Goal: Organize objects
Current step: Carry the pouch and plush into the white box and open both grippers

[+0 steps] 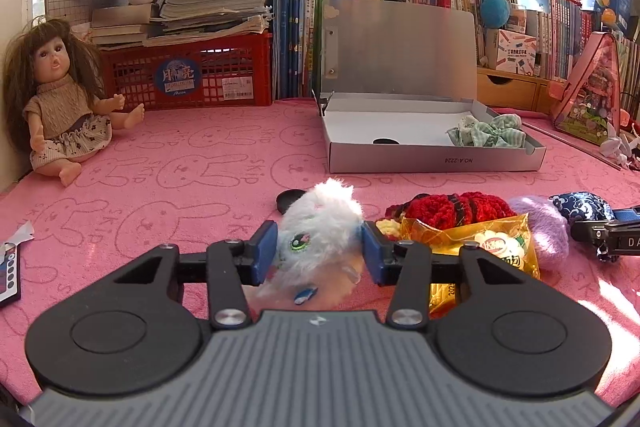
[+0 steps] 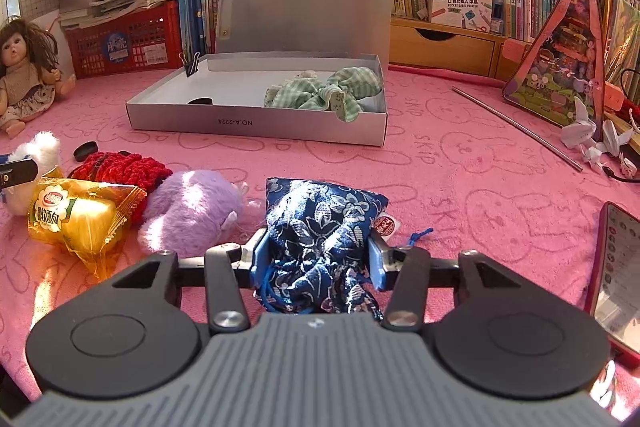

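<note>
Left gripper [image 1: 320,253]: clamped on fluffy white plush toy [image 1: 320,227]. Right gripper [image 2: 316,259]: clamped on navy floral cloth pouch [image 2: 320,223]. Both lie before the open grey cardboard box [image 2: 256,125]; next you lift them into it.

Black linkage arms, silver screws, blue-padded fingers [image 1: 267,251], grey ribbed housing.

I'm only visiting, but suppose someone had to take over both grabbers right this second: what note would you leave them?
Left gripper: closed on the white fluffy toy.
Right gripper: closed on the blue floral pouch.
Both items rest low on the pink mat.
Done: the green checked scrunchie lies in the open grey box.
Left: these two, plus the red knitted piece, snack packet and purple plush, which lie on the mat.
</note>
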